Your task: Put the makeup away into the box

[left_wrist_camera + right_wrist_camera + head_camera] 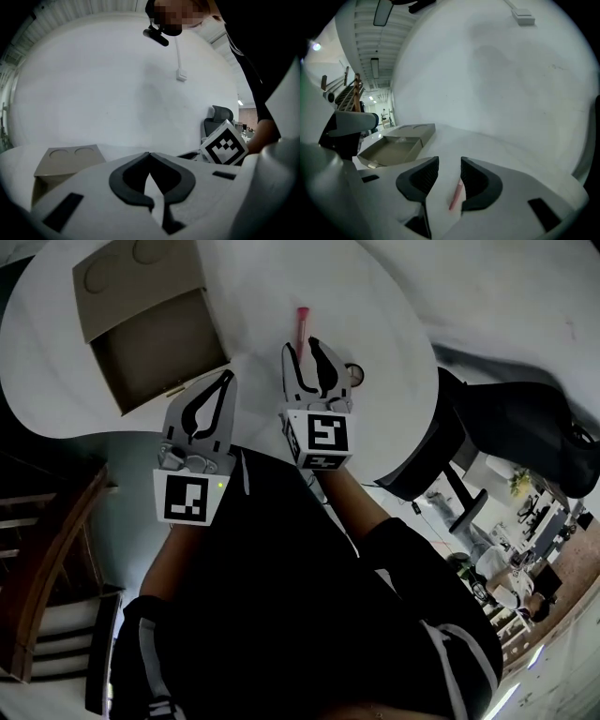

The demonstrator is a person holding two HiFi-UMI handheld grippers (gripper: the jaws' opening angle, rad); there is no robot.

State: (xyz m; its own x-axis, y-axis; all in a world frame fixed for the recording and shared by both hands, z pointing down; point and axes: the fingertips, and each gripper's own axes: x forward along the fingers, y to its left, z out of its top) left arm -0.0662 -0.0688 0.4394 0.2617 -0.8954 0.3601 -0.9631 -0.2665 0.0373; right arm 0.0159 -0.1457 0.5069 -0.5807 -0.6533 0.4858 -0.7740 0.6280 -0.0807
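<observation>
The only print to be made out is the black-and-white square pattern on each marker cube (190, 498), one per tong; in the left gripper view the right tong's cube (225, 144) shows off to the right. The box (159, 351) bears no more than two round shapes pressed into its folded-back lid (131, 277).

The box lies open on the white table (394, 352). To the right of the box, apart from it, a thin pink makeup stick (302, 322) lies flat on the tabletop, pointing away from the person. The right gripper (302, 345) stands over the stick's near end with its jaws apart. In the right gripper view the stick (456, 196) shows in the gap, nearer the right-hand pad, and it is not clamped. The box sits further left in that view.

The left gripper (225, 379) hovers just off the box's near right corner. Its jaw tips meet with nothing between them, and the box is low on the left of its own view.

Right of the box, just past the right tong, is a small round thing (356, 375), too small to name. A black chair (525, 427) stands off the table's right edge. Wooden stairs (56, 549) are below the box's side of the table. The person's dark clothing fills the lower middle of the head view.
</observation>
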